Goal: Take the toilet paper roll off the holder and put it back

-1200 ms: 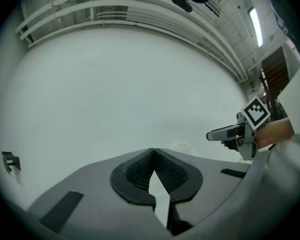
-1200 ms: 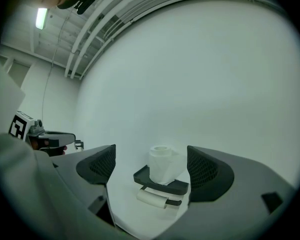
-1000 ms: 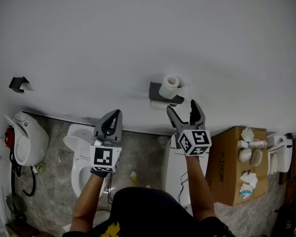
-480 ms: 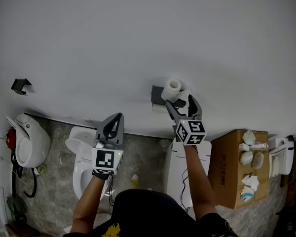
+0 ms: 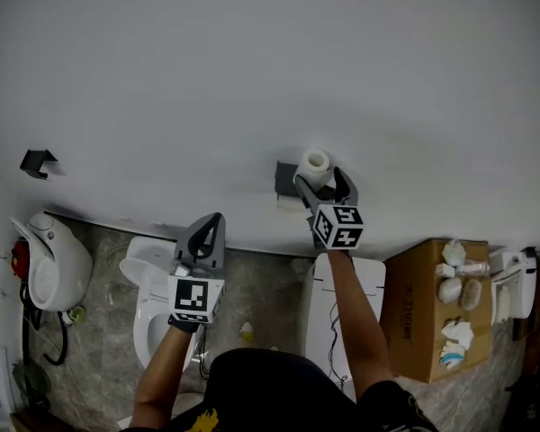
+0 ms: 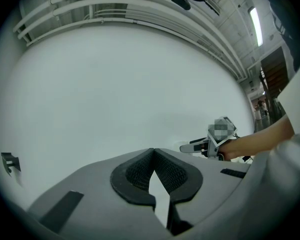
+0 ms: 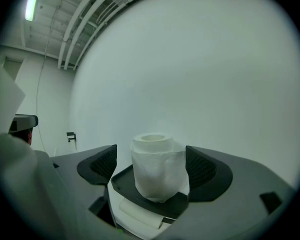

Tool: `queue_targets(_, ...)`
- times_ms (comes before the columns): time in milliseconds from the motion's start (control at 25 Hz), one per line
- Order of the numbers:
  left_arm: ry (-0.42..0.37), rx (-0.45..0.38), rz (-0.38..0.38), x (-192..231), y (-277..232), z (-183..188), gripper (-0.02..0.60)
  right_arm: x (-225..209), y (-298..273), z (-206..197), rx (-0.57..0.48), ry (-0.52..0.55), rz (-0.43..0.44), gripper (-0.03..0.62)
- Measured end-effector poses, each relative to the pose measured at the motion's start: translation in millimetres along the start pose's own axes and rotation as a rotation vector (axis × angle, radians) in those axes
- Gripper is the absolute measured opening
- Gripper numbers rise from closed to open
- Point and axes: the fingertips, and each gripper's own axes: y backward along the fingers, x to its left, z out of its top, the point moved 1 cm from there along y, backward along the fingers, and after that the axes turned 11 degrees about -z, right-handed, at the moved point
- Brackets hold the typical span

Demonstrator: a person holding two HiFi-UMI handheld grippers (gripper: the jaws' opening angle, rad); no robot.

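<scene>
Now right gripper (image 5: 320, 181) jaws spread, flanking toilet paper roll (image 7: 157, 166), left clearance.

The person wears a black top (image 5: 270, 385) with a small yellow mark (image 5: 201, 418) on its left side, forearms uncovered, and a dark glove (image 5: 184, 313) on the left hand (image 5: 180, 320). The left gripper (image 5: 216, 220) and right gripper (image 5: 320, 176) are grey, each with black ribbed pads (image 6: 140, 171) and a white cube (image 5: 195, 298) printed with black square markers.
</scene>
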Motion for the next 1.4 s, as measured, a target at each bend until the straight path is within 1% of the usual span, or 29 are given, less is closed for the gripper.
queue_targets(560,0.005,-0.003,0.014,12,7,-1,0.015,12,-25,-1,0.02,0.035,0.009,0.397)
queue_targets(640,0.005,-0.003,0.014,11,8,-1,0.015,11,-25,-1,0.019,0.037,0.004,0.389)
queue_targets(800,0.003,-0.002,0.008,9,8,-2,0.015,7,-25,-2,0.02,0.045,-0.016,0.343)
queue_targets(960,0.002,-0.003,0.003,7,8,-1,0.015,3,-24,-2,0.019,0.051,-0.025,0.314)
queue_targets(1120,0.014,-0.013,-0.001,6,8,0,0.016,0,-24,-1,0.02,0.057,-0.044,0.27)
queue_targets(1240,0.013,-0.007,0.009,8,11,-1,0.015,1,-26,-2,0.021,0.051,-0.042,0.265)
queue_targets(1400,0.013,-0.003,-0.001,2,7,-2,0.015,-3,-24,-2,0.028,0.056,-0.045,0.265)
